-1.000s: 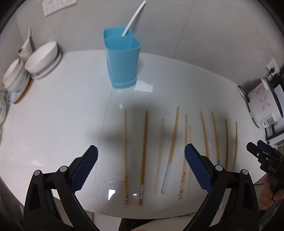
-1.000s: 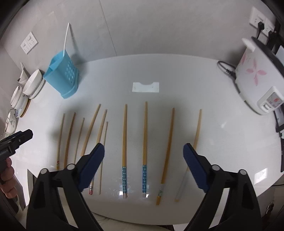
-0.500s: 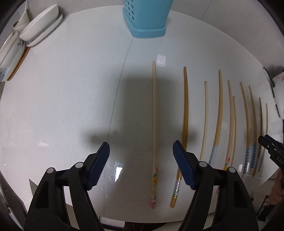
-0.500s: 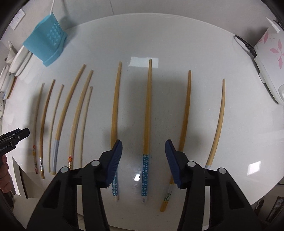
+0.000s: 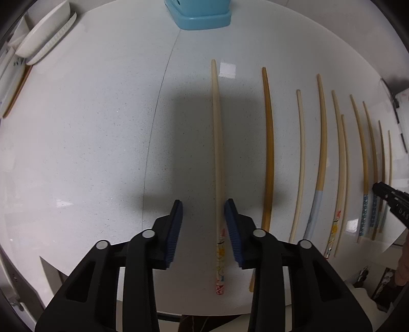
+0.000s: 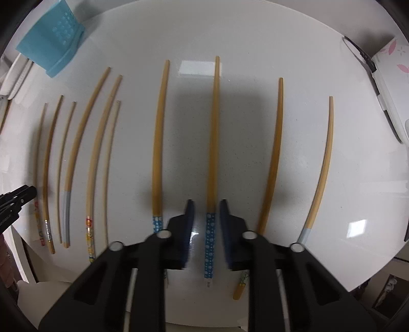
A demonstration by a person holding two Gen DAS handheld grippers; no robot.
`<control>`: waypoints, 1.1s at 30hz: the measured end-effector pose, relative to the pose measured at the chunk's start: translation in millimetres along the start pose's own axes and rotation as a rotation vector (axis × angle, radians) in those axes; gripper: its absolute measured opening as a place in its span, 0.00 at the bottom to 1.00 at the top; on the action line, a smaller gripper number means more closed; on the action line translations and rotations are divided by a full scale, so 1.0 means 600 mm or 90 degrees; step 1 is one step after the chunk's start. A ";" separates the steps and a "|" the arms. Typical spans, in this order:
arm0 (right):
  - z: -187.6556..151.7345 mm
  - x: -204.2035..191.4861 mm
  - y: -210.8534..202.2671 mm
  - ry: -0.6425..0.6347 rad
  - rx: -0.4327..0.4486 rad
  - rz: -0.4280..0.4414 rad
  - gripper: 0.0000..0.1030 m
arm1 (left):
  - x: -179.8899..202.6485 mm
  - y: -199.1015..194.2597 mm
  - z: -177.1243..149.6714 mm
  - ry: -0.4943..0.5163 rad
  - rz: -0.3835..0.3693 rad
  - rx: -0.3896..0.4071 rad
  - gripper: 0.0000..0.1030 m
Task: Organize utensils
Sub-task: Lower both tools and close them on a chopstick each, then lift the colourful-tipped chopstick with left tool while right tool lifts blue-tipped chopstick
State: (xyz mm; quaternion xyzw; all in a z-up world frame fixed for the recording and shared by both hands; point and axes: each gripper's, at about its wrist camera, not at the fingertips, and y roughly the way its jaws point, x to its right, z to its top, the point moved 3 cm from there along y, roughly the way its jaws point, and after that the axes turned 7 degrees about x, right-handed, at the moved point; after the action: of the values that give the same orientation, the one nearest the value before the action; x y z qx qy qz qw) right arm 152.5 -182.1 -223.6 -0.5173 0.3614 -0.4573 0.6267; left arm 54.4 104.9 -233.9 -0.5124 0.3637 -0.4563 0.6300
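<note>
Near the worktop's [image 5: 76, 153] front edge, the left gripper [image 5: 203, 204] is narrowing around a pale chopstick [image 5: 218, 158], pads not touching. The right gripper [image 6: 206, 204] is narrowing around a blue-dotted chopstick [image 6: 213, 143], gaps showing. A blue holder [image 5: 202, 18] is standing at the far edge.

left wrist: down, close | right wrist: down, close | shared: chopstick row [image 5: 319, 153] (overlapping)

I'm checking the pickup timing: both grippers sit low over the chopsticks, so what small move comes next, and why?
Probably finish closing both. The left gripper straddles the pale chopstick, with a gap on its left side; the right gripper straddles the blue-dotted chopstick, gaps on both sides. Both jaws have just been closing, but neither grips yet.
</note>
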 end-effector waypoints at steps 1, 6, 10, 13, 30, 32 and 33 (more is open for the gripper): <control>0.001 0.000 0.003 0.002 -0.006 0.003 0.15 | 0.004 -0.008 -0.008 0.010 0.014 -0.010 0.24; 0.011 0.004 0.010 0.005 -0.009 -0.004 0.14 | 0.010 -0.001 -0.004 0.000 0.014 -0.046 0.08; 0.012 0.001 0.011 0.009 -0.015 -0.010 0.11 | 0.010 0.003 -0.004 -0.001 0.014 -0.044 0.06; 0.020 0.002 0.006 0.015 -0.019 -0.016 0.07 | 0.008 0.008 -0.006 -0.009 0.005 -0.041 0.06; 0.018 0.005 -0.049 0.055 0.038 0.017 0.07 | -0.036 -0.066 -0.051 -0.010 -0.075 0.069 0.06; 0.022 0.004 -0.061 0.058 0.054 0.027 0.07 | -0.038 -0.077 -0.054 -0.005 -0.080 0.085 0.06; 0.024 0.003 -0.068 0.059 0.065 0.031 0.07 | -0.039 -0.080 -0.054 -0.003 -0.084 0.093 0.06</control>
State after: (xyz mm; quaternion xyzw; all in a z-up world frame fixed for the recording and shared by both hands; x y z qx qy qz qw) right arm 158.4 -181.2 -180.6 -0.4542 0.3790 -0.4834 0.6454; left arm 7.2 114.1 -193.9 -0.4891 0.2932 -0.5209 0.6352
